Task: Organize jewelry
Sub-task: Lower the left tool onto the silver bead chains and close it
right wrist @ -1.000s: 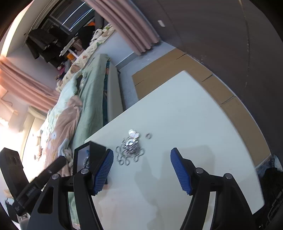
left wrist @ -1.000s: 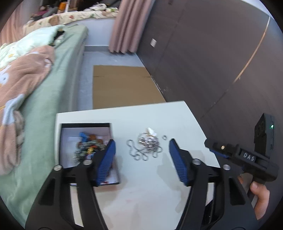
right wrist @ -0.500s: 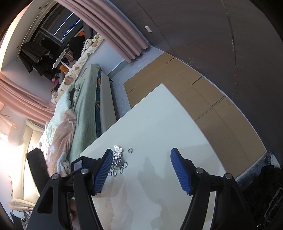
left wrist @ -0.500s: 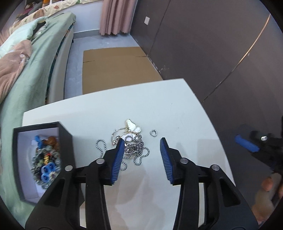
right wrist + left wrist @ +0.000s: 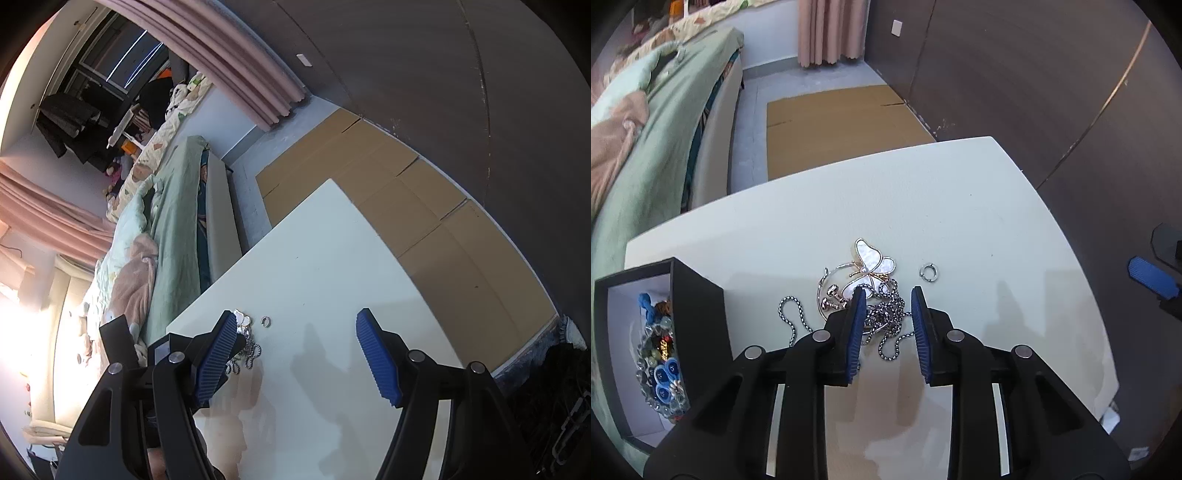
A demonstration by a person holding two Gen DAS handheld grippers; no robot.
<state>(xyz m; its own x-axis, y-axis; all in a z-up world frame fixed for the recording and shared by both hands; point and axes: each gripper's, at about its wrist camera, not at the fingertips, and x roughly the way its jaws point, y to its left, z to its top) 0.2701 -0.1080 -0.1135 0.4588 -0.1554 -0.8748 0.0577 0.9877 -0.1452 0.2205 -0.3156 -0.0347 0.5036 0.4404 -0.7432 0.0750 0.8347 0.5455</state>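
A tangle of silver chain (image 5: 886,317) lies on the white table (image 5: 923,199), with a white butterfly pendant (image 5: 872,266) on top and small earrings (image 5: 831,297) to its left. A small silver ring (image 5: 929,272) sits apart to the right. My left gripper (image 5: 886,295) hangs over the chain, its jaws closing with chain links between them; the pads are not pressing on them. My right gripper (image 5: 295,332) stands open over bare table, the ring (image 5: 266,321) and the pile (image 5: 248,341) at its left finger.
A black box (image 5: 698,314) with a white lining holds beads and blue pieces (image 5: 661,365) at the table's left. A green-covered bed (image 5: 657,140) runs along the left. Flattened cardboard (image 5: 842,118) lies on the floor beyond the table, by a dark wall.
My left gripper has come down and forward from beside the box to over the chain pile, and its jaws have narrowed a lot. The right gripper swung slightly right, its jaws unchanged.
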